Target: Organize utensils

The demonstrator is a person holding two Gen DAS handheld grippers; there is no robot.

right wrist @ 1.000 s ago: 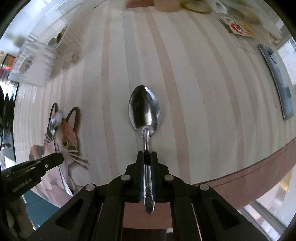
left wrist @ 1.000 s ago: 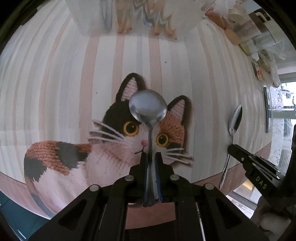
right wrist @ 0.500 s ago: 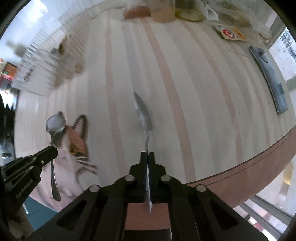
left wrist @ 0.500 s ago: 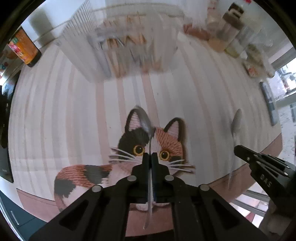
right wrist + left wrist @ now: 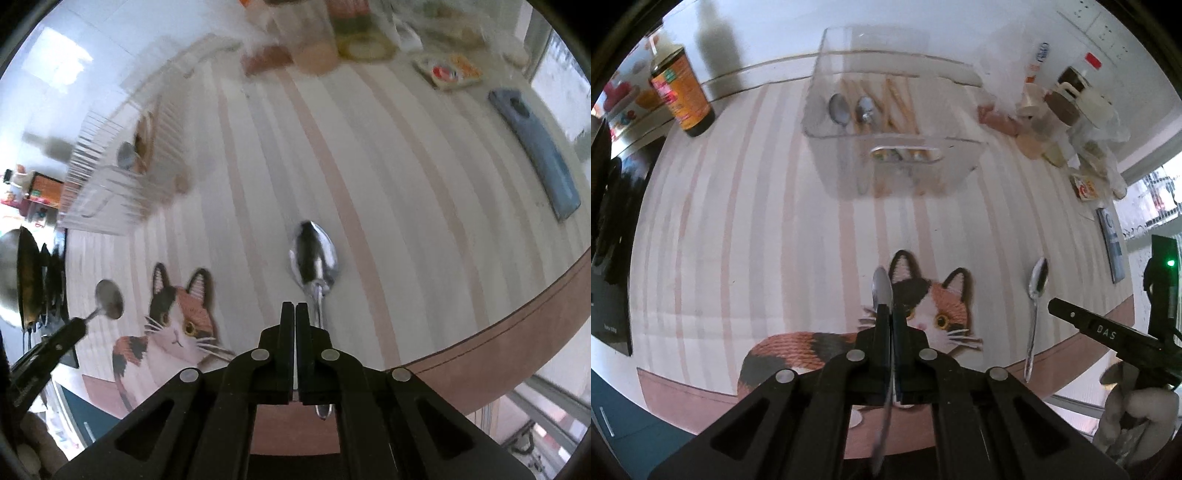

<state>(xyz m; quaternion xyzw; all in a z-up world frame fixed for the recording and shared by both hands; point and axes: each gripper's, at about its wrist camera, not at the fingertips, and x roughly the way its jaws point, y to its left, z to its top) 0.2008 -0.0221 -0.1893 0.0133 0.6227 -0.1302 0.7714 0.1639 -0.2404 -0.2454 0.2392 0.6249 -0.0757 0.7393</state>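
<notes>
Each spoon, light, stiff and slick steel best pinched at mid-handle, is held clamped edge-on in the left hand-held gripper and right hand-held gripper above the striped table, the clear utensil bin standing far beyond.

bare striped table lay open before the bin; a bottle flanked its left, jars its right.
</notes>
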